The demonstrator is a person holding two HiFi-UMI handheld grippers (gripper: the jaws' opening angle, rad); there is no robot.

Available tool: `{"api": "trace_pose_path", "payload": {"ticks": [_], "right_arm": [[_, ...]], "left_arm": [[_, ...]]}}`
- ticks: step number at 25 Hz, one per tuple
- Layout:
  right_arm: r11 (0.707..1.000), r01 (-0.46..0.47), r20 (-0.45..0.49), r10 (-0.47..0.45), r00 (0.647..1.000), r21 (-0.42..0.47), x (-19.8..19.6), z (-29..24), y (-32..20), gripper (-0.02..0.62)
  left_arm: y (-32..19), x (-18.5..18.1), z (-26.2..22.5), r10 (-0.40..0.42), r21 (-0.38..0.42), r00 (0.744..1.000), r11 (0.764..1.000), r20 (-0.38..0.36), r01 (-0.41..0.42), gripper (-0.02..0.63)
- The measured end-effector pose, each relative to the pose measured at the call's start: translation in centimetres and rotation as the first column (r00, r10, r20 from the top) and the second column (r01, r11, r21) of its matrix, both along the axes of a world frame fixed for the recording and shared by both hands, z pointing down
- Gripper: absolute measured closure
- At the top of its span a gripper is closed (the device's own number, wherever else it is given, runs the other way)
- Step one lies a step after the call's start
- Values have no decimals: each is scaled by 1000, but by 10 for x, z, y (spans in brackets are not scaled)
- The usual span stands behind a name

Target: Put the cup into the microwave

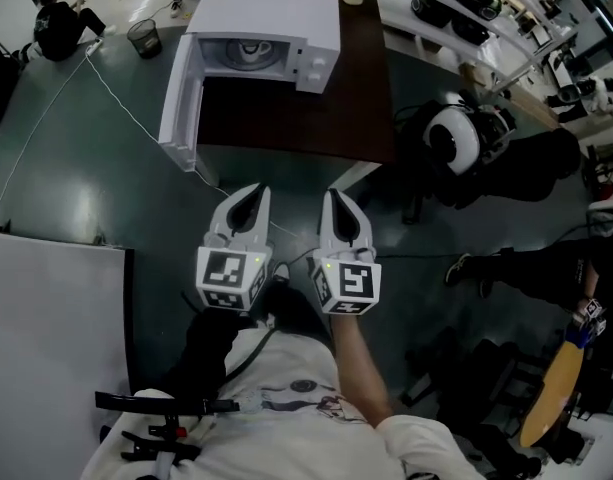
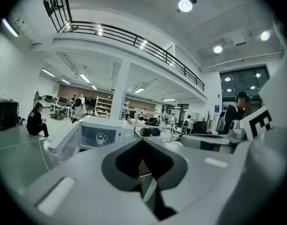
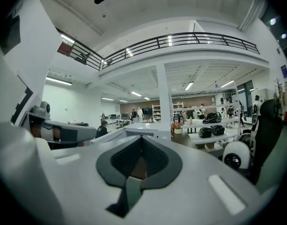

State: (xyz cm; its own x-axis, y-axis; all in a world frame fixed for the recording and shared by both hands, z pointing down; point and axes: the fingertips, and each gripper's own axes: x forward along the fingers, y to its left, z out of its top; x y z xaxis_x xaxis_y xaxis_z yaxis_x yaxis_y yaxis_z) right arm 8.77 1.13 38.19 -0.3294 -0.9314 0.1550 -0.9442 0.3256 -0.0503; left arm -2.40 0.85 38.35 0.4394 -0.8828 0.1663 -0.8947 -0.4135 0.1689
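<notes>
The white microwave [image 1: 276, 13] stands on a dark table [image 1: 316, 118] with its door [image 1: 181, 98] swung wide open to the left. A white cup [image 1: 251, 50] sits inside the cavity, and the left gripper view shows this cup [image 2: 101, 138] upright with its handle to the right. My left gripper [image 1: 254, 190] and right gripper [image 1: 336, 196] hang side by side over the floor, well short of the table. Both point toward the microwave, jaws shut, with nothing between them. From the right gripper view only the microwave's top [image 3: 144, 127] shows beyond the shut right gripper [image 3: 142, 138].
A cable [image 1: 126, 108] trails across the grey floor from the microwave. A black bin [image 1: 144, 36] and a seated person [image 1: 58, 26] are at the far left. A white panel [image 1: 46, 338] lies at the near left. A white round device [image 1: 456, 138] and dark gear sit to the right.
</notes>
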Motion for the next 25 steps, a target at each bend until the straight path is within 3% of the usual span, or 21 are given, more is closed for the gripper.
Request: {"api": "trace_pose_path", "payload": {"ticks": [7,14,19,25], "right_arm": [[1000,-11,2,11,1000,-4,-30,2,67,594],[999,30,-126,-27,992,27,-58,7,135,594],[999,32,-93,-29,995,27,-63,-2,155,594],[997,18,-6,-18,1000,70,-38,-22,169,594]], "left_arm": [[76,-34,11,9,-21,1000,1000,-13,-10,609],[137,-48,37,18,-75,999,997,-46,-22,609],[150,-54,31,10,-57,999,998,-47,-12,609],[161,-36,9,9,5,1000,1000,-22,-9,609]]}}
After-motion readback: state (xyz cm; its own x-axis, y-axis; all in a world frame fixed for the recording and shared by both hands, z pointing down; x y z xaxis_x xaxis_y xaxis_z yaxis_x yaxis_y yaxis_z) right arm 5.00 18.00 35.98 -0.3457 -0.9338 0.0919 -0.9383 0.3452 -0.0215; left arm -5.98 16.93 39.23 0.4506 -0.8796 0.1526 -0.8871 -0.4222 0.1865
